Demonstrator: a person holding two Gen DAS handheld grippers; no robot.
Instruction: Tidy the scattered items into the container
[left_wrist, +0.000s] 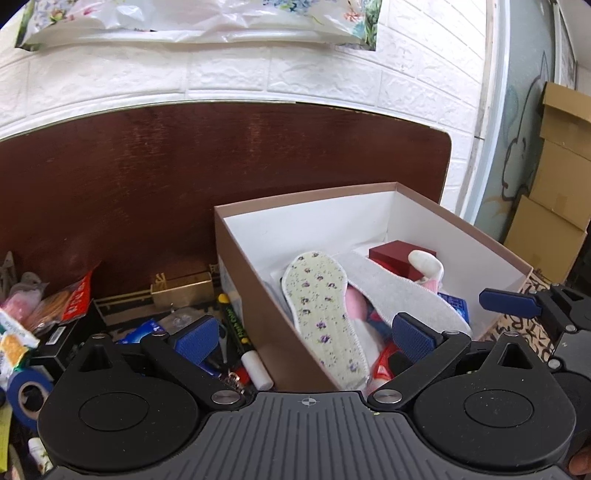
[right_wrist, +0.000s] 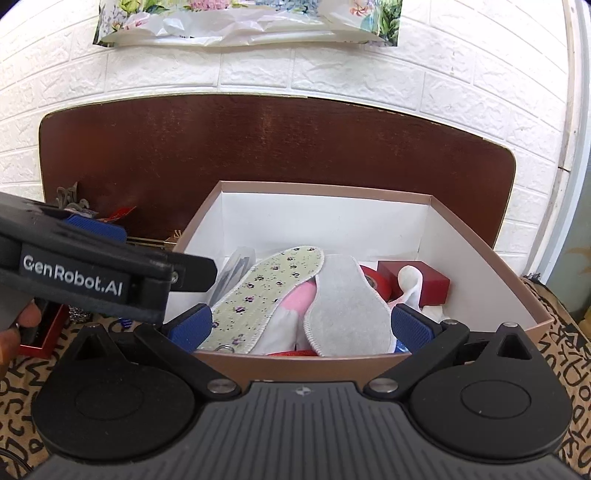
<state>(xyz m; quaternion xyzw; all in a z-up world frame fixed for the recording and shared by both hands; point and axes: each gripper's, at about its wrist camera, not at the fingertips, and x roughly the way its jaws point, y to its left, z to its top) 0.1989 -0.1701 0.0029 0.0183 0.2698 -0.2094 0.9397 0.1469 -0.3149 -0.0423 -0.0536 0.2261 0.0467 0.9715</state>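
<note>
White brick wall, box (right_wrist: 314, 363) with two insoles (right_wrist: 258, 295), both grippers (left_wrist: 304, 338) (right_wrist: 301, 326) wide, empty

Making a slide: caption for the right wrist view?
Open right gripper poised above box holding two insoles, floral and grey.

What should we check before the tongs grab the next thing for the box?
1. Left tongs open and holding nothing: ok.
2. Right tongs open and holding nothing: ok.
3. Things remain outside: ok, a marker pen and blue tape roll lie left of the shoe box.
4. Room in the box: ok, white floor shows behind the floral insole and grey insole.
5. Marker easy to reach: cannot tell, it lies close against the box wall among clutter.
6. The two tongs out of each other's way: not ok, they sit close at the box's front.
</note>
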